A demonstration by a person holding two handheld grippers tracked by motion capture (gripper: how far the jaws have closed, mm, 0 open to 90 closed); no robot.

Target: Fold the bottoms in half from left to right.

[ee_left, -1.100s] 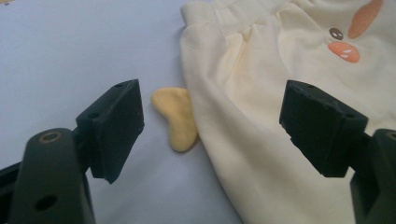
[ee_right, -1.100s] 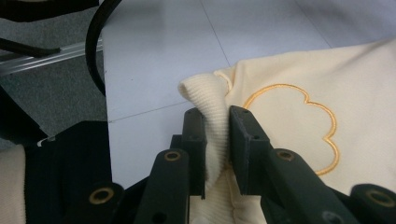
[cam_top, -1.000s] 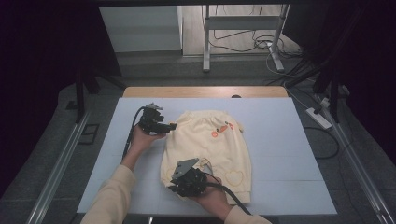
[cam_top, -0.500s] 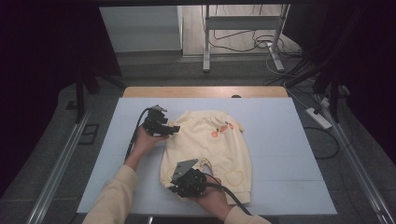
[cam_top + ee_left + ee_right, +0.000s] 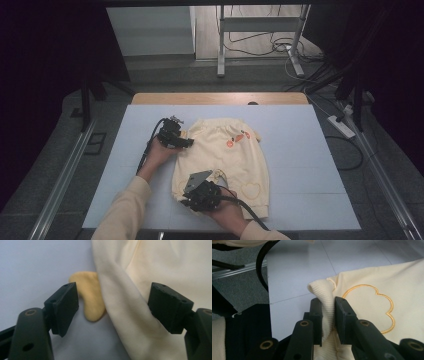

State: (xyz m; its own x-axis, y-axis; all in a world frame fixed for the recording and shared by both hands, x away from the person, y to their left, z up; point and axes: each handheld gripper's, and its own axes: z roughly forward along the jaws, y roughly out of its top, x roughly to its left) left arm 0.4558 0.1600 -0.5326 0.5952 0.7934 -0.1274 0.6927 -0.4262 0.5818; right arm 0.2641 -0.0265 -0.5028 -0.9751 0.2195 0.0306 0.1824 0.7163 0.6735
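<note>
Ribbed cream fabric at the hem of a pale yellow sweatshirt (image 5: 372, 287) is pinched between the black jaws of the right hand-held gripper (image 5: 327, 315), which press against it from both sides. Just beside that fold, an embroidered orange cloud outline (image 5: 372, 307) lies flat on the cloth. From the high view, the right hand-held gripper (image 5: 192, 196) sits at the near left corner of the sweatshirt (image 5: 225, 160), held in the person's right hand (image 5: 227, 212).

The left hand-held gripper (image 5: 112, 307) has its jaws spread wide, one over bare tabletop (image 5: 30, 265) and the other over a rolled fold of cream cloth; neither pad presses on the fabric. Between them a darker yellow flap (image 5: 91, 300) pokes out from under the garment's edge. Seen from above, the left hand-held gripper (image 5: 186, 143) rests at the sweatshirt's far left side. The garment lies spread near the middle of the light blue tabletop (image 5: 310, 150), with small orange prints (image 5: 236, 140) near its far end.
</note>
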